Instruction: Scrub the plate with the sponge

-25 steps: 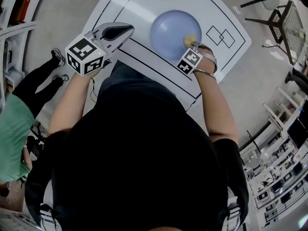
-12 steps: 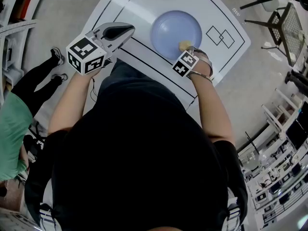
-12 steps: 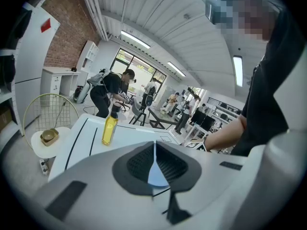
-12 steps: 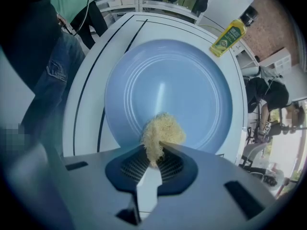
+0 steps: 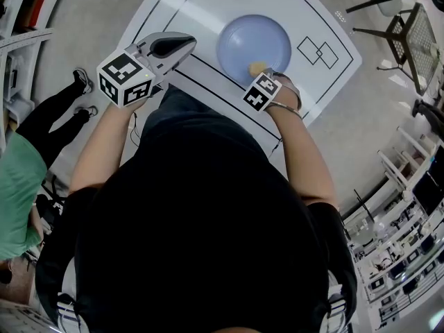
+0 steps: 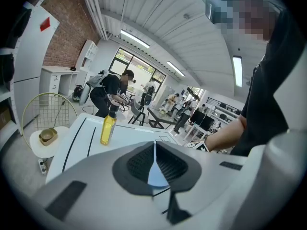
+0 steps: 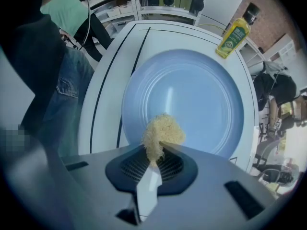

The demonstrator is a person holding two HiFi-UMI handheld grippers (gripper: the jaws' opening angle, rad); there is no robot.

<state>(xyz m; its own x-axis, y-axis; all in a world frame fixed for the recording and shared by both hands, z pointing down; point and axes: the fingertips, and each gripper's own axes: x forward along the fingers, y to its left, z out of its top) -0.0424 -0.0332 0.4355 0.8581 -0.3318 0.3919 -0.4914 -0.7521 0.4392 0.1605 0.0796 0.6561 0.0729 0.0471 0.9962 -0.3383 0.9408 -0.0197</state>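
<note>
The round pale-blue plate [image 7: 192, 99] lies flat on the white table sheet ruled with black lines [image 5: 173, 5]. In the head view it sits at the sheet's middle, just ahead of the person. The small straw-yellow fibrous sponge [image 7: 163, 133] is pinched in the right gripper [image 7: 154, 153], whose jaws are closed on its lower half. The free tuft rests at the plate's 6 o'clock rim in the right gripper view.

This looks like mid-scrub. To do it well, I would keep the tuft pressed lightly on the plate's surface and sweep it from the 6 o'clock rim across the centre toward 12 o'clock, then work round the raised rim. The plate is not held by anything, so a hard push could slide it toward the bottle. The grip is narrow, so too much sideways drag could pull the sponge out.

The left gripper [image 5: 186, 44] hovers at the plate's 9 o'clock in the head view, clear of it. Its jaws are together with nothing between them.

A yellow oil bottle with a dark cap and green label [image 7: 233, 36] stands at the plate's 1 o'clock in the right gripper view. Its label print is too small to read. Both gripper cubes carry black-and-white square patterns, with no letters. Two overlapping square outlines [image 5: 316, 50] are printed at the plate's 3 o'clock in the head view.
</note>
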